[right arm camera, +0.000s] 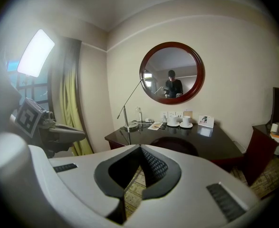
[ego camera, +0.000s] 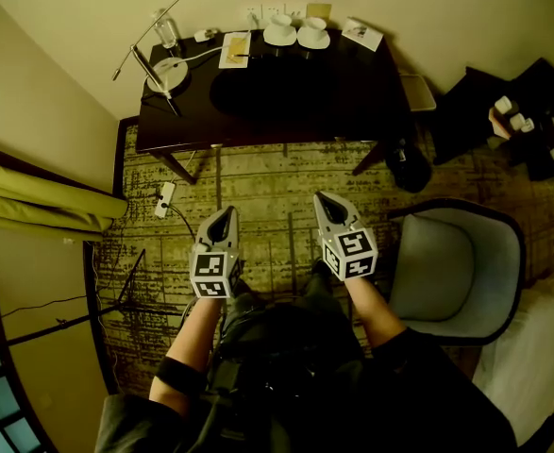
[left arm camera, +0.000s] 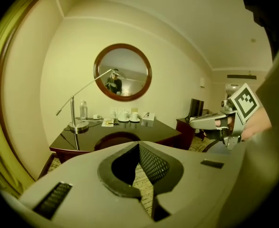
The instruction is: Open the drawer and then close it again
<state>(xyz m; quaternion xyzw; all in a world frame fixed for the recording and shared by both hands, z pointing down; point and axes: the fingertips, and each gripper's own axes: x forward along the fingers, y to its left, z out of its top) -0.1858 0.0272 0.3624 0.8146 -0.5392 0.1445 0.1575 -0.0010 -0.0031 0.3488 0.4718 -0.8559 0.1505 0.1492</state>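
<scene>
— Drawer: can it be seen?

— No drawer front can be picked out in any view, so where it sits cannot be told. Only the dark surface [ego camera: 286,92] is seen. It is set against the wall, under a round mirror [right arm camera: 172,72].

— What is kept on the surface?

— A lamp [ego camera: 168,69] with a long thin arm is placed at its left end, with a bottle [ego camera: 166,31] just beside it. Two white cups [ego camera: 279,31] on saucers are lined up at the back, near the wall. Some papers are laid beside them.

— Where are the tools held?

— Both are held side by side over the carpet [ego camera: 267,168], well apart from the surface, with their tips pointed toward it. The left tool [ego camera: 227,211] is on the side of the curtain [ego camera: 41,201]. The right tool [ego camera: 322,197] is on the side of the grey chair [ego camera: 456,267].

— Are the tools open?

— No. Both are closed, and the jaws of each are pressed together at the tips. Nothing is gripped by either one. Only carpet is seen through the small gap behind the tips.
</scene>
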